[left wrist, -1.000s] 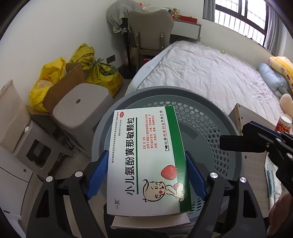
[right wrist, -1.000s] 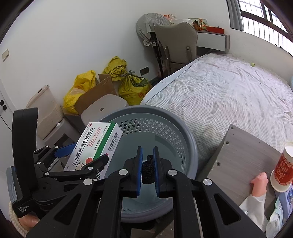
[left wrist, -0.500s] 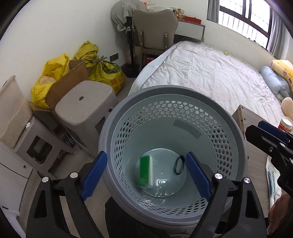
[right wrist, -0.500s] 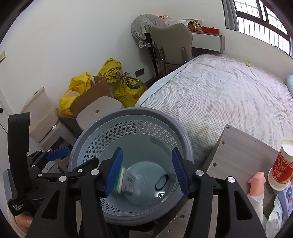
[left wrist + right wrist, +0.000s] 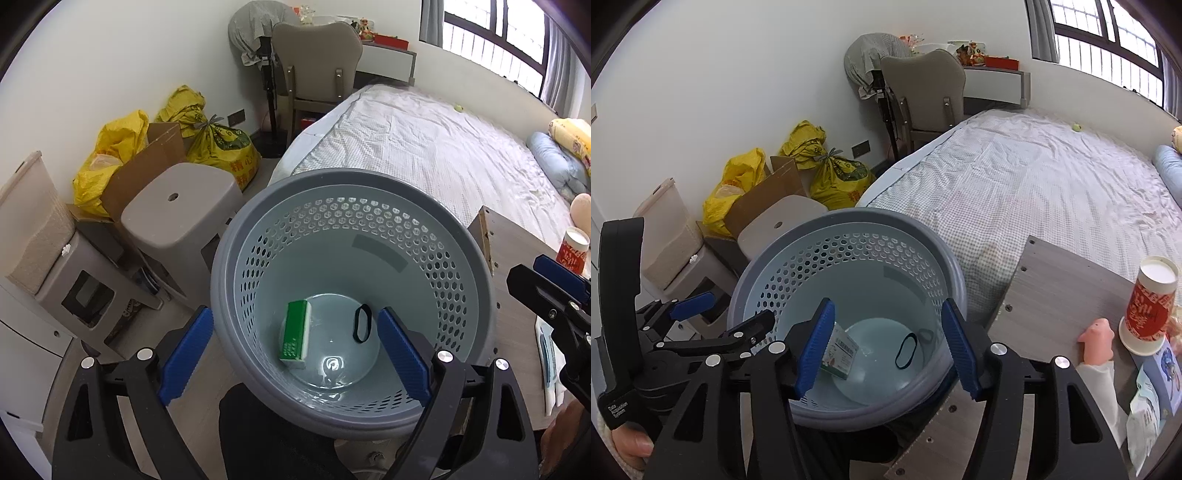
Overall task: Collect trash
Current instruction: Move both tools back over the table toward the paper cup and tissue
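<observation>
A grey perforated waste basket [image 5: 476, 295] stands below both grippers; it also shows in the right wrist view [image 5: 945, 254]. On its bottom lie a green and white medicine box [image 5: 294, 335], also in the right wrist view [image 5: 839, 352], and a black hair tie [image 5: 362, 324], also in the right wrist view [image 5: 905, 350]. My left gripper [image 5: 295, 354] is open and empty above the basket's near rim. My right gripper [image 5: 888, 349] is open and empty above the basket.
A wooden table [image 5: 1063, 280] at the right holds a red paper cup [image 5: 1150, 304], a pink pig toy [image 5: 1097, 338] and paper packets [image 5: 1145, 410]. A bed [image 5: 424, 147] lies behind. A grey stool [image 5: 177, 210], a cardboard box and yellow bags [image 5: 118, 147] stand left.
My left gripper opened and the medicine box fell into the basket. My right gripper opened and the black hair tie dropped in too. Both now lie still on the bottom.
</observation>
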Demonstrator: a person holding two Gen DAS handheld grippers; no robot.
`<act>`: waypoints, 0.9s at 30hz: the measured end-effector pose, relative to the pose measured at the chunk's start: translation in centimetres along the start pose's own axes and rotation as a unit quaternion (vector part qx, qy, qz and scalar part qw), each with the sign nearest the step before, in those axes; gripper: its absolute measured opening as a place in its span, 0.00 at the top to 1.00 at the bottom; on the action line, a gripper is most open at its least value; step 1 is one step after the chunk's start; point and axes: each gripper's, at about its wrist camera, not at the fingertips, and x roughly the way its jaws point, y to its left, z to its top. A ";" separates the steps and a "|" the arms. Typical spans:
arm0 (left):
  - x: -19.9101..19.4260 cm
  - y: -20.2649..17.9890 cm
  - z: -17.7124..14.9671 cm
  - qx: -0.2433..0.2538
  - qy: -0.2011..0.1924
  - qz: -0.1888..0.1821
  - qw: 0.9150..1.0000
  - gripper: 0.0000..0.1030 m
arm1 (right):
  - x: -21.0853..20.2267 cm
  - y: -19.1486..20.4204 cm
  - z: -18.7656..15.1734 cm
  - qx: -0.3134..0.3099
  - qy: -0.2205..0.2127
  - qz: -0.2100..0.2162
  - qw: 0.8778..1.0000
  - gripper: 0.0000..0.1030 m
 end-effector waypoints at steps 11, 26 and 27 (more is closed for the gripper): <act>-1.9 -1.9 -0.8 0.015 -0.009 -0.005 1.000 0.11 | -4.0 -4.2 -2.8 0.035 -0.020 -0.040 0.998 0.36; -3.0 -11.8 -0.9 0.066 -0.008 -0.073 0.995 0.10 | -10.6 -15.9 -7.4 0.129 -0.033 -0.140 0.981 0.36; -3.0 -12.9 -0.8 0.072 -0.008 -0.080 0.994 0.10 | -11.2 -16.8 -7.7 0.135 -0.035 -0.147 0.979 0.36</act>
